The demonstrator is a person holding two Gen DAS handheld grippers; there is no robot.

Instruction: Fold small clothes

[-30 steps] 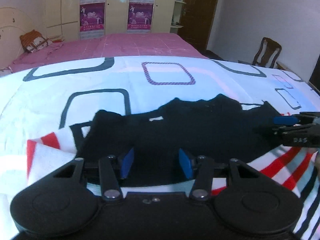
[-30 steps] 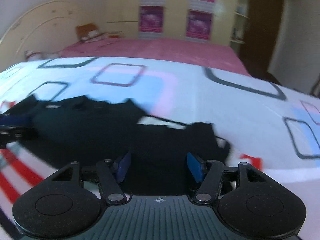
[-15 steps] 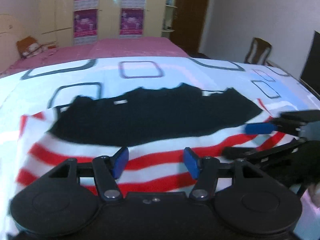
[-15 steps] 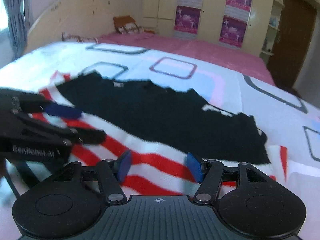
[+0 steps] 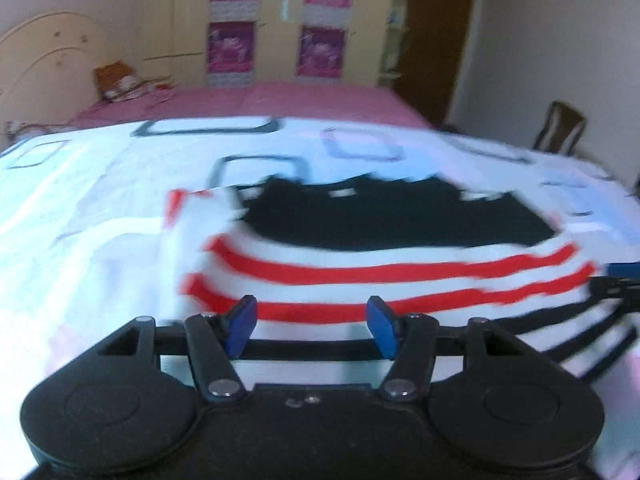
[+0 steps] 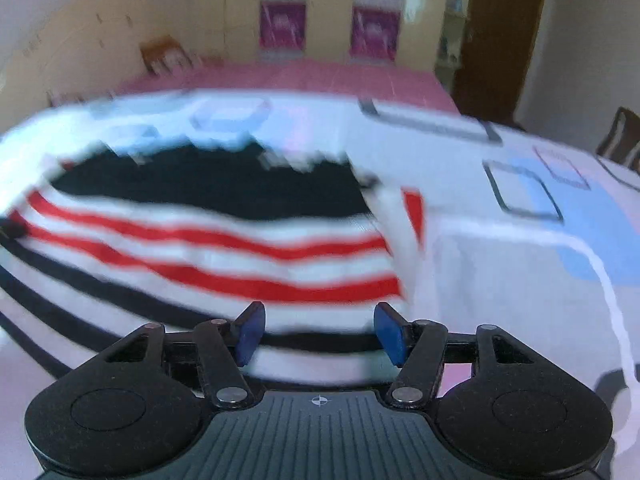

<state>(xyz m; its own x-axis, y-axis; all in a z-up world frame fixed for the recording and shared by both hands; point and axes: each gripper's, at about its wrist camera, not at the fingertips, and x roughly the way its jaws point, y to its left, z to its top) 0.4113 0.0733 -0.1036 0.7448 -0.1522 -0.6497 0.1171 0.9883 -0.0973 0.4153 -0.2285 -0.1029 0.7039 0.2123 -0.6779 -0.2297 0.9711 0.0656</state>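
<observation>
A small garment [image 5: 380,276] lies spread on the patterned bedsheet [image 5: 100,208]; it has a black upper part, then red and black stripes on white. It also shows in the right wrist view [image 6: 224,252]. My left gripper [image 5: 313,324] is open and empty over the garment's near striped edge. My right gripper [image 6: 320,334] is open and empty over the near right part of the garment. The right gripper's fingertips [image 5: 622,270] show at the right edge of the left wrist view. Both views are blurred by motion.
The white sheet with square outlines covers the bed; a pink cover [image 5: 260,100] lies beyond. A wooden chair [image 5: 560,128] stands at the right. A wardrobe with posters [image 5: 276,20] and a dark door [image 5: 436,32] are at the back.
Both grippers have pulled back toward the near edge of the garment and stayed open. More of the striped part shows now; the black part lies farther away.
</observation>
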